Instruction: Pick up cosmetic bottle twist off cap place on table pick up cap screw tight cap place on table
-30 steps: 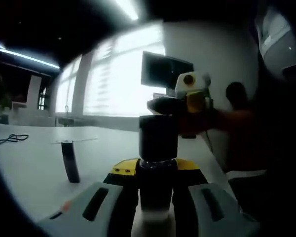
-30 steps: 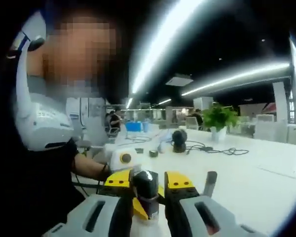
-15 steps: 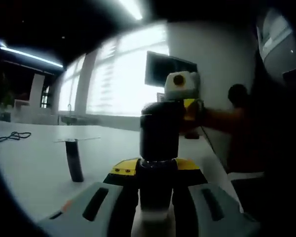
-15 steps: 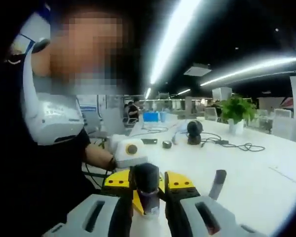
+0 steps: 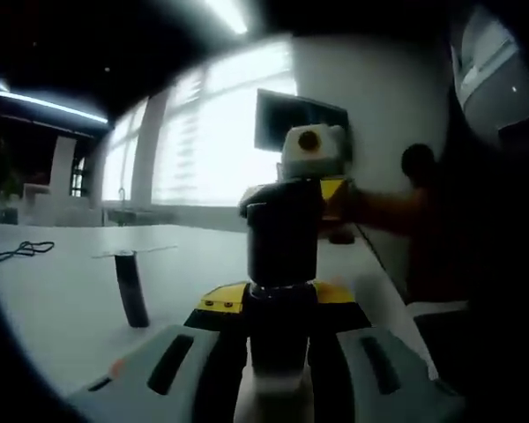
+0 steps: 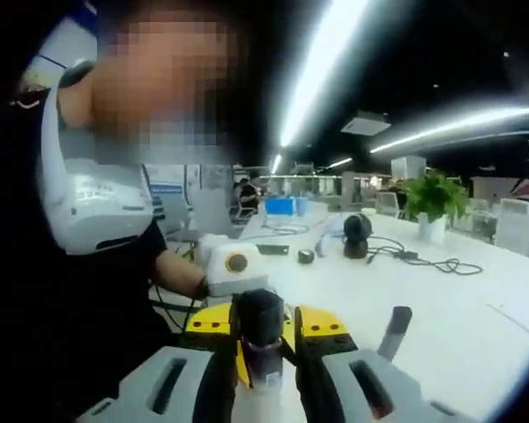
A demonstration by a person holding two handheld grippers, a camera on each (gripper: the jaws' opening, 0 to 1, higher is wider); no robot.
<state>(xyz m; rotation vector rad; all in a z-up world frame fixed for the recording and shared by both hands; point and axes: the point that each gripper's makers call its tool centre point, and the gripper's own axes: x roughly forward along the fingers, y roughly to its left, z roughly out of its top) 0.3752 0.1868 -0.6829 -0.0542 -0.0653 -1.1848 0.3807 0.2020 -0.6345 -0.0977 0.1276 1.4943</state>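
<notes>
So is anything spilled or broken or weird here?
Nothing stands out. The left tool grips the dark bottle upright, with no spill showing. A dark tube stands a bit tilted on the white table.

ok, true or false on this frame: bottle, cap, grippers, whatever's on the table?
1. The left gripper holds the cosmetic bottle between its jaws. True.
2. The cap lies loose on the table. False: it sits on the bottle, with the right gripper closed around it.
3. A dark slim tube stands upright on the table. True.
4. The table is black. False: it is white.
5. A potted plant stands on the far side of the table. True.
</notes>
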